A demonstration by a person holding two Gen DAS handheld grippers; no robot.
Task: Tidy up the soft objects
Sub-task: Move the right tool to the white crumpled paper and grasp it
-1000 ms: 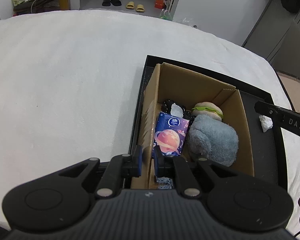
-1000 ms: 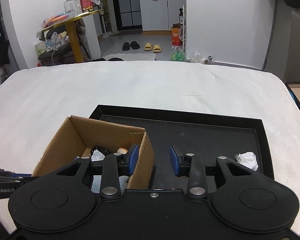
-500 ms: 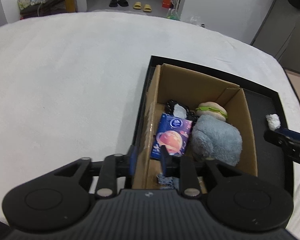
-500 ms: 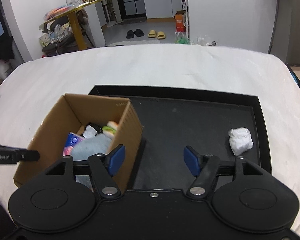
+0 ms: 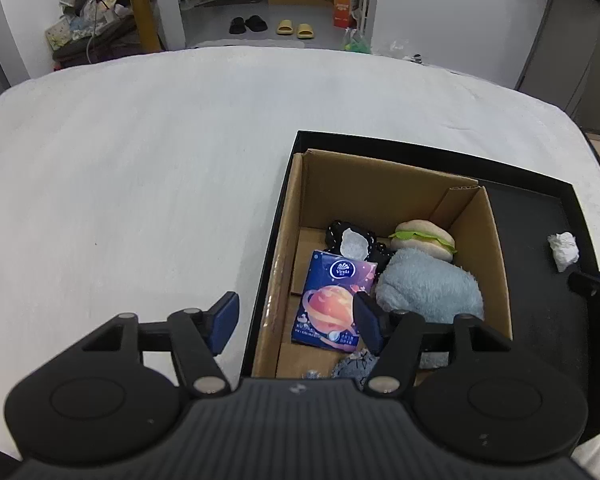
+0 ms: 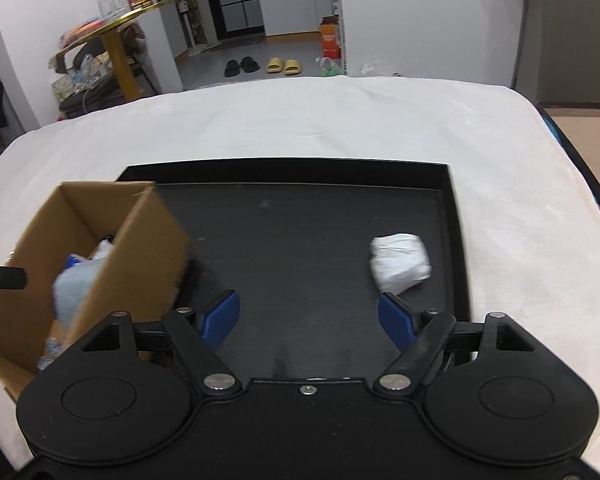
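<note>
The one text that can be read is the brand name "Vinda", white letters inside a round blue badge near the top of the purple-blue tissue pack printed with a ringed orange planet (image 5: 334,300), which lies in the brown cardboard box (image 5: 384,196). A line of small print along the pack's lower edge is too fine to make out.

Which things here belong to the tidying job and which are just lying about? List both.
Job:
box
tissue pack
blue plush
burger toy
white wad
tray
left gripper, jaws opening over the box wall
right gripper, jaws opening, nothing between

Lying about:
slippers
orange carton
yellow table
</note>
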